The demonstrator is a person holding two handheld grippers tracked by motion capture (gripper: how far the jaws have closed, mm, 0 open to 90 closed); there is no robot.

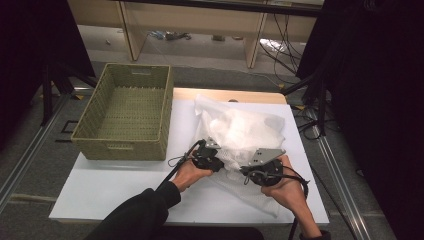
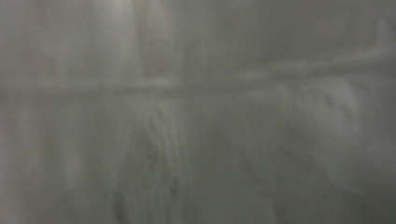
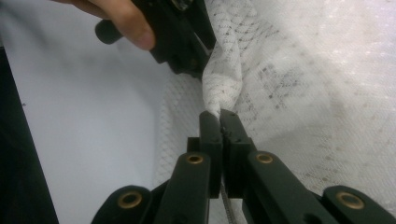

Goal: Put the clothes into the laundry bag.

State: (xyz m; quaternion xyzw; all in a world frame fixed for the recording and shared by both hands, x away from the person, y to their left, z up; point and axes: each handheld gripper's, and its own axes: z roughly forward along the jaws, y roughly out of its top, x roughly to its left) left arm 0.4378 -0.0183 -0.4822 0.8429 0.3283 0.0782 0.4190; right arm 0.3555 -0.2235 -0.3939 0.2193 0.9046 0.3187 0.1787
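white mesh cloth, lying crumpled and partly spread on the white table top, to the right of the woven basket, which stands empty. the cloth reads as light, limp and open-weave netting: it will sag and bunch where lifted, will not hold a shape, and its fine threads may snag on a jaw edge. judged best taken at an edge or a gathered fold, as seen here, with two holds kept apart so the sheet can be drawn flat.

right gripper: jaws pressed together on a twisted ridge of the cloth, which rises from between the tips. left gripper: set at the cloth's near edge, just beside the right one; in the right gripper view its black body meets the same ridge, with a finger on it. whether its jaws clamp the cloth cannot be told; its own view is blurred pale fabric.
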